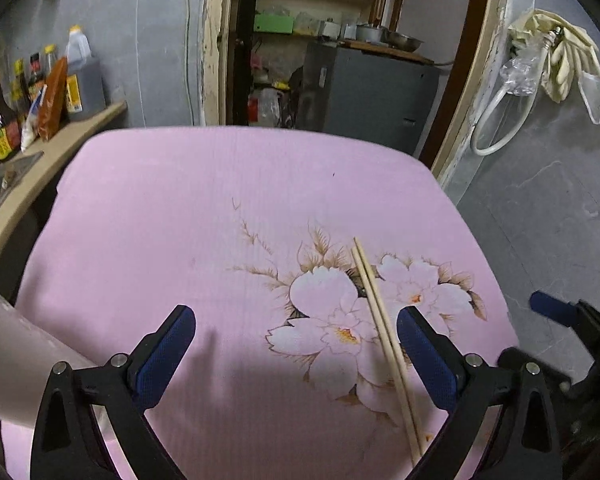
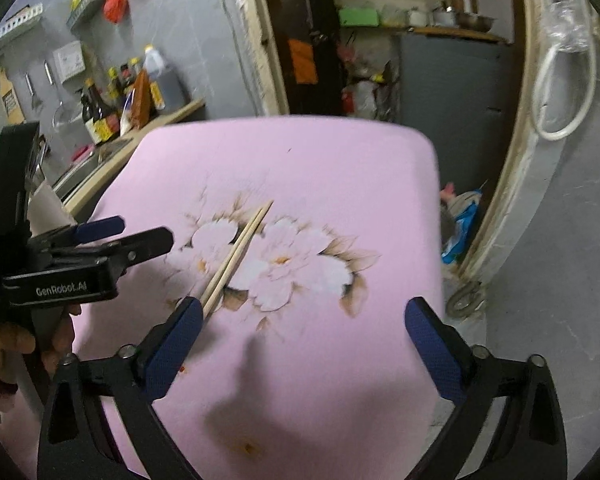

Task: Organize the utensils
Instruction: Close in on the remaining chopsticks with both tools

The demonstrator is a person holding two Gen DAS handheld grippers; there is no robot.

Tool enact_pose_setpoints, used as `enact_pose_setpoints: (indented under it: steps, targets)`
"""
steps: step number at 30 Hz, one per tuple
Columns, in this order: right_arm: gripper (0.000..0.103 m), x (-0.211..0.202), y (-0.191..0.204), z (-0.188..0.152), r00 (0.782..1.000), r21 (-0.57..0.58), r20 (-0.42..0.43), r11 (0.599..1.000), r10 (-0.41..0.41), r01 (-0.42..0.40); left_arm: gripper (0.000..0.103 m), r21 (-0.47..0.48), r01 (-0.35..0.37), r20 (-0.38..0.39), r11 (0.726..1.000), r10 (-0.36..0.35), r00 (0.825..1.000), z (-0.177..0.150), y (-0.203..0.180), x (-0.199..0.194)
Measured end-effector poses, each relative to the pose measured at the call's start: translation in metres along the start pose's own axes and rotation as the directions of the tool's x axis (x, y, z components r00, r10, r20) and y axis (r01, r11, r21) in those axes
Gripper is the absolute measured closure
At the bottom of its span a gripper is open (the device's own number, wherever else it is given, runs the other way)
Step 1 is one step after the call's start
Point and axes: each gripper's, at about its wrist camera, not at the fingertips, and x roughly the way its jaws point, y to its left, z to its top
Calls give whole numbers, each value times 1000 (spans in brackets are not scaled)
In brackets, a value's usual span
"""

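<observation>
Just two wooden chopsticks [image 1: 384, 344] lie side by side on the pink flowered cloth [image 1: 204, 208] that covers the surface, their lengths touching along most of the way and crossing the printed white blossoms. Both grippers hang above this cloth with jaws spread wide and nothing between them.

Seen from the left wrist camera, the left gripper [image 1: 296, 344] has the chopsticks close to its right-hand jaw: the pair runs from ahead of the jaws back toward the camera, passing just beside the inner face of that blue pad [image 1: 424, 356] and ending under the black arm below it. A sleeve-covered forearm [image 1: 16, 356] sits outside the left-hand jaw.

Seen from the right wrist camera, the right gripper [image 2: 304, 328] has the same pair on its other side: the near ends of the chopsticks disappear just behind the tip of its left-hand blue pad [image 2: 176, 344], and the far ends point away, ahead of the jaws. Whether pad and sticks touch cannot be told. Beyond that left-hand jaw the left gripper shows side-on, held in a hand [image 2: 28, 340].
</observation>
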Motion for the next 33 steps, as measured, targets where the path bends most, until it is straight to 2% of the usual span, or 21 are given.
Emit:
enact_pose_setpoints:
  steps: [5, 11, 21, 28, 33]
  targets:
    - [15, 24, 16, -2, 999, -45, -44, 999, 12, -14, 12, -37, 28, -43, 999, -30, 999, -2, 11, 11]
    - [20, 34, 25, -1, 997, -90, -72, 996, 24, -30, 21, -81, 74, -58, 994, -78, 995, -5, 22, 18]
    - [20, 43, 33, 1, 995, -121, -101, 993, 3, -15, 23, -95, 95, -70, 991, -102, 992, -5, 24, 22]
    - [20, 46, 32, 9, 991, -129, -121, 991, -62, 47, 24, -93, 113, -71, 989, -120, 990, -3, 24, 23]
    - [20, 52, 34, 13, 990, -125, -134, 992, -49, 32, 24, -95, 114, -74, 989, -122, 990, -1, 23, 24]
